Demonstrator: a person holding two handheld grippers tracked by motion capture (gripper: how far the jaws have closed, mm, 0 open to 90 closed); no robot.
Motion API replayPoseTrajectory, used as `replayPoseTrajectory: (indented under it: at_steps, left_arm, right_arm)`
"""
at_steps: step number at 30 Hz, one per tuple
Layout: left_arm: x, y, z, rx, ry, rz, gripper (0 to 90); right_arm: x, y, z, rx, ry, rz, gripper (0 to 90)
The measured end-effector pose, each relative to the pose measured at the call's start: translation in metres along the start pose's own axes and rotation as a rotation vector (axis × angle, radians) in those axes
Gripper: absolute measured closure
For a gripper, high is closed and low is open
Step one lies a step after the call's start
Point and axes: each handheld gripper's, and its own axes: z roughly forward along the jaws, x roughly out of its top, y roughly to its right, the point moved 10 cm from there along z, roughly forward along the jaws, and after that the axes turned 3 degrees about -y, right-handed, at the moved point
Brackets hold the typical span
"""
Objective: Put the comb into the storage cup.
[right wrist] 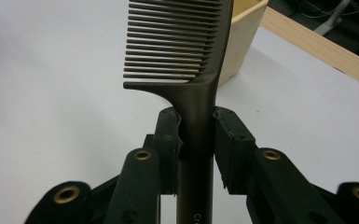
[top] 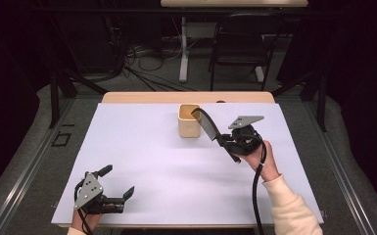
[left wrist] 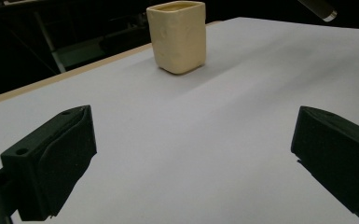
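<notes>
Right claw (top: 225,142) pinching a dark comb (top: 206,123) by the handle, pads pressed on both sides in the right gripper view. Comb (right wrist: 182,46) raised off the surface (top: 152,161), slanting up and away, toothed end at the rim of the cup (top: 188,120). Cup standing upright near the far middle of the white sheet, pale yellow, squarish. Left claw (top: 119,181) low at the near left corner, spread wide, nothing between the jaws, well apart from cup and comb. Cup (left wrist: 177,37) seen beyond the open jaws in the left gripper view, white sheet bare between.
</notes>
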Motion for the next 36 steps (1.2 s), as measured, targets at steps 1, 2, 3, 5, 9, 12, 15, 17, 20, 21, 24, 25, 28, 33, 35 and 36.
replayPoseTrajectory:
  at_steps: [1, 2, 3, 5, 9, 12, 15, 17, 20, 21, 24, 25, 28, 33, 35, 36]
  left_arm:
    - [0.0, 0.0, 0.0, 0.0, 0.0, 0.001, 0.0]
    - [0.0, 0.0, 0.0, 0.0, 0.0, 0.001, 0.0]
    - [0.0, 0.0, 0.0, 0.001, 0.0, 0.001, 0.0]
    - [0.0, 0.0, 0.0, 0.001, 0.0, 0.001, 0.0]
    - [0.0, 0.0, 0.0, 0.0, -0.002, -0.001, 0.0]
    - [0.0, 0.0, 0.0, 0.0, -0.003, 0.0, 0.0]
    - [0.0, 0.0, 0.0, 0.001, -0.002, -0.001, 0.0]
    - [0.0, 0.0, 0.0, 0.001, -0.001, 0.0, 0.0]
    - [0.0, 0.0, 0.0, 0.001, -0.001, 0.002, 0.1]
    - [0.0, 0.0, 0.0, 0.002, -0.001, 0.001, 0.0]
    - [0.0, 0.0, 0.0, 0.003, -0.001, 0.001, 0.0]
    - [0.0, 0.0, 0.0, 0.003, -0.002, 0.001, 0.0]
    - [0.0, 0.0, 0.0, 0.002, -0.002, 0.001, 0.0]
    - [0.0, 0.0, 0.0, 0.002, -0.001, 0.001, 0.0]
    - [0.0, 0.0, 0.0, 0.002, 0.0, 0.002, 0.0]
    - [0.0, 0.0, 0.0, 0.002, 0.0, 0.002, 0.0]
  right_arm:
    - [0.002, 0.001, -0.001, -0.001, 0.007, 0.002, 71.8]
    - [0.003, 0.002, -0.001, -0.001, 0.012, 0.006, 71.7]
    - [0.004, 0.003, -0.001, -0.002, 0.016, 0.003, 71.8]
    - [0.006, 0.004, 0.0, -0.005, 0.015, 0.008, 71.8]
    - [0.01, 0.006, 0.002, -0.01, 0.017, 0.005, 71.8]
    - [0.014, 0.007, 0.003, -0.013, 0.023, 0.006, 71.8]
    - [0.018, 0.008, 0.004, -0.015, 0.029, 0.006, 71.7]
    - [0.021, 0.008, 0.004, -0.015, 0.03, 0.005, 71.7]
    - [0.023, 0.009, 0.006, -0.017, 0.032, 0.002, 71.8]
    - [0.024, 0.009, 0.007, -0.017, 0.032, 0.002, 71.8]
    - [0.025, 0.011, 0.01, -0.025, 0.025, 0.006, 71.7]
    - [0.025, 0.011, 0.011, -0.028, 0.023, 0.009, 71.7]
    - [0.026, 0.014, 0.013, -0.031, 0.024, 0.009, 71.8]
    - [0.03, 0.016, 0.013, -0.037, 0.034, 0.017, 71.7]
    - [0.031, 0.016, 0.014, -0.039, 0.042, 0.02, 71.7]
    - [0.031, 0.016, 0.014, -0.039, 0.044, 0.02, 71.7]
